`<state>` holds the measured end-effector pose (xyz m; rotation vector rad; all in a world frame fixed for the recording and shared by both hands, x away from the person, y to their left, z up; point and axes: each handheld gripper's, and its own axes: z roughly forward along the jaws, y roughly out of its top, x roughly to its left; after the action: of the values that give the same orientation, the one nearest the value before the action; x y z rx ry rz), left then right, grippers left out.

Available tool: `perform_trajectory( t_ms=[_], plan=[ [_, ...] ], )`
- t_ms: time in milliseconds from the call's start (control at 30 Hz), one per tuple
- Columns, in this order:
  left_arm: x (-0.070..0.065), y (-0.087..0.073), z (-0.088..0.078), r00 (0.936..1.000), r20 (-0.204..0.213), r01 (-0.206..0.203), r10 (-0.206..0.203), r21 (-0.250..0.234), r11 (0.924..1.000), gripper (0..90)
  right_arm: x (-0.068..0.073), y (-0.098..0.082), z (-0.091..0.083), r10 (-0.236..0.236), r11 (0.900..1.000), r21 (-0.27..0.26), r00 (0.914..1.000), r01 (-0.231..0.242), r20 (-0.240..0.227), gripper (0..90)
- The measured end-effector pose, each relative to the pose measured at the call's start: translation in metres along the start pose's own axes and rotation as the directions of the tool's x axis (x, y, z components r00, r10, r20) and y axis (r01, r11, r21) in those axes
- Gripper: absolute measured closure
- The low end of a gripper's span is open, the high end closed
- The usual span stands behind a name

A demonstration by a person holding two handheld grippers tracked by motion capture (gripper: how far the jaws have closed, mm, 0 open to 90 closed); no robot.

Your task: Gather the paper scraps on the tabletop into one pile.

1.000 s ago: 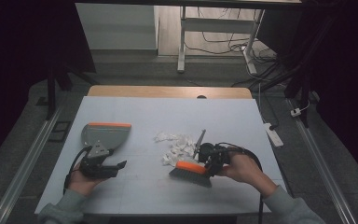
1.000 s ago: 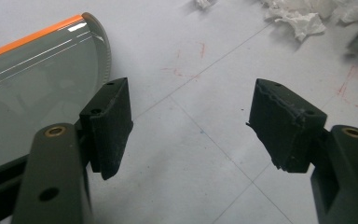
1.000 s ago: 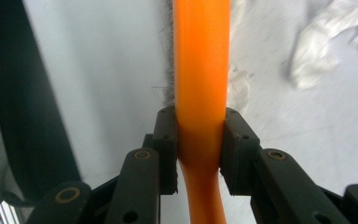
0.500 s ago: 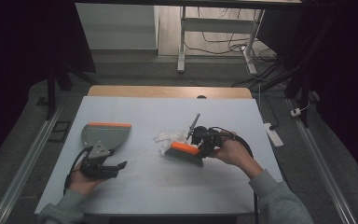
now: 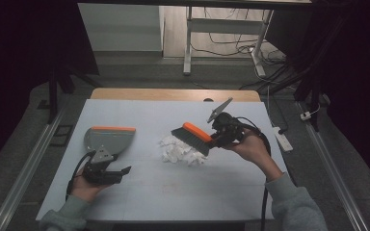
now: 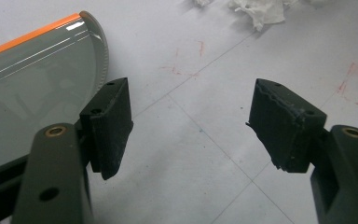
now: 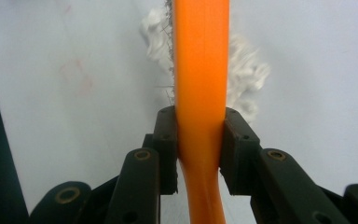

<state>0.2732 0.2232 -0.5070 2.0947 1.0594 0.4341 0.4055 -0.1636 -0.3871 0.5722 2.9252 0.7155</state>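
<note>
While the right hand-held gripper [image 7: 199, 140] clenches the brush [image 5: 191, 137] over the paper scraps [image 5: 180, 151], the dustpan [image 5: 107, 138] lies leftward, just beside the released left hand-held gripper [image 6: 191, 126].

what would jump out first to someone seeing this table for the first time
Probably the orange-backed brush, clamped by its handle in the right gripper and held over a heap of crumpled white paper scraps near the middle of the pale table. Next, the grey dustpan with an orange lip, lying toward the left, with the left gripper open just in front of it.
</note>
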Motion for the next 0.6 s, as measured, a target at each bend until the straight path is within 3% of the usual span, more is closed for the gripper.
perform_trajectory(
  t_ms=[167, 267, 300, 433, 467, 600],
  plan=[
    [0.000, 0.000, 0.000, 1.0000, 0.000, 0.000, 0.000, -0.001, 1.0000, 30.3, 0.005, 0.020, 0.012, 0.095, 0.995, -0.037, 0.9954, -0.095, 0.013, 70.2],
    [0.000, 0.000, -0.001, 1.0000, 0.001, -0.002, 0.002, -0.003, 1.0000, 30.3, 0.011, 0.036, 0.027, 0.166, 0.984, -0.057, 0.9860, -0.167, -0.014, 70.3],
    [0.000, 0.000, -0.001, 1.0000, 0.001, -0.001, 0.001, -0.004, 1.0000, 30.3, 0.014, 0.044, 0.036, 0.205, 0.976, -0.066, 0.9781, -0.207, -0.038, 70.3],
    [0.000, 0.000, -0.001, 1.0000, 0.003, -0.003, 0.003, -0.006, 1.0000, 30.3, 0.026, 0.067, 0.071, 0.252, 0.967, -0.012, 0.9645, -0.254, -0.080, 70.3],
    [0.000, 0.000, -0.002, 1.0000, 0.003, -0.004, 0.004, -0.007, 1.0000, 30.3, 0.026, 0.071, 0.077, 0.244, 0.970, 0.004, 0.9662, -0.244, -0.083, 70.3],
    [-0.001, -0.001, -0.003, 1.0000, 0.004, -0.005, 0.005, -0.014, 0.9999, 30.4, 0.030, 0.087, 0.108, 0.332, 0.943, 0.063, 0.9331, -0.326, -0.139, 70.3]
  ],
)
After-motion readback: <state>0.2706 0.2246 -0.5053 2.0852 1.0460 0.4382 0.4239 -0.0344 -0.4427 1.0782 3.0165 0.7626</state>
